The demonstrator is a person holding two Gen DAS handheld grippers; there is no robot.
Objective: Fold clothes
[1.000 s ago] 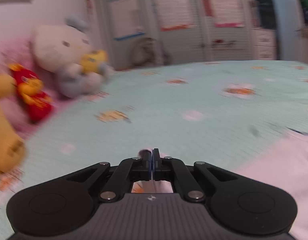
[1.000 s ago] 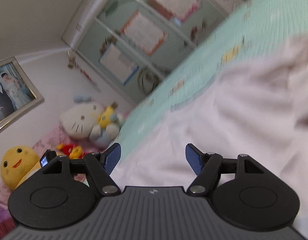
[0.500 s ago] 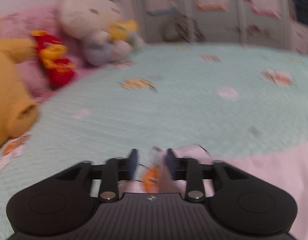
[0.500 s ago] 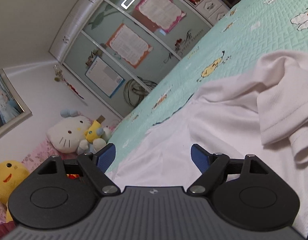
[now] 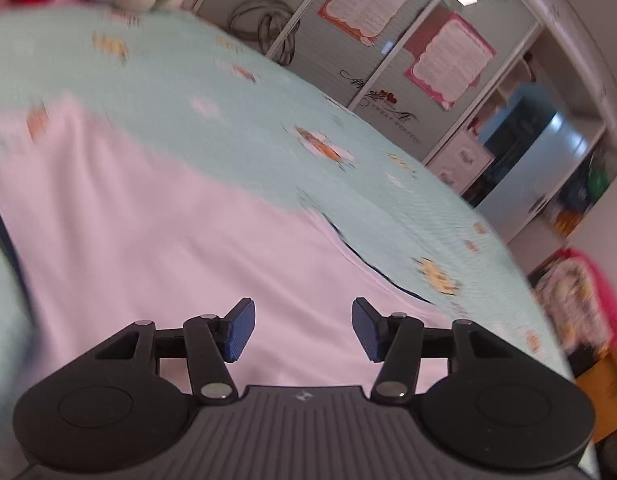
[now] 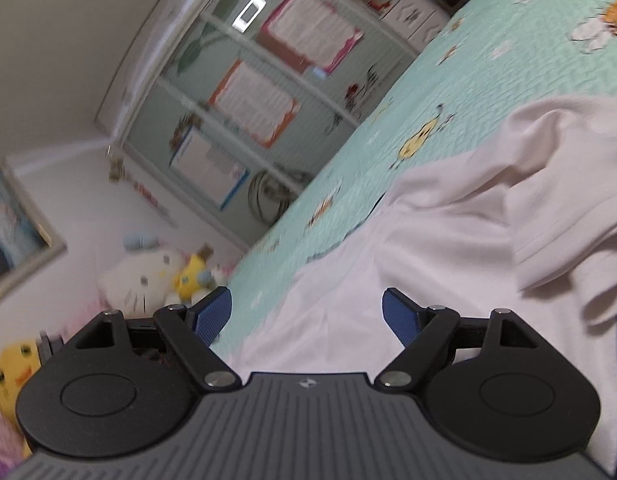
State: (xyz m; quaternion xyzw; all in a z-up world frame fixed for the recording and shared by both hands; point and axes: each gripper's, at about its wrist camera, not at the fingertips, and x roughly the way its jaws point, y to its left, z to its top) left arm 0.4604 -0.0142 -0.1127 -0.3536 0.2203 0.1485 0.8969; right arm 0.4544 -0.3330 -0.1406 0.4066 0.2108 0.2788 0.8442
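A pale pink garment [image 5: 156,216] lies spread on a mint-green bedspread [image 5: 236,120], with a small orange print near its far left corner. My left gripper [image 5: 300,330] hovers over it, open, nothing between its blue pads. In the right wrist view the same garment [image 6: 448,240] shows a bunched, folded-over sleeve [image 6: 556,208] at the right. My right gripper [image 6: 306,312] is open above the garment's edge and holds nothing.
Plush toys [image 6: 160,276] and a yellow plush [image 6: 12,368] sit at the head of the bed. A wardrobe with papers [image 5: 368,0] taped on its doors stands beyond the bed. Clothes [image 5: 572,292] hang at the right past the bed's edge.
My left gripper went from shut on the garment's corner to open, letting it go, then swung right and tilted. The right gripper stayed open and shifted slightly.
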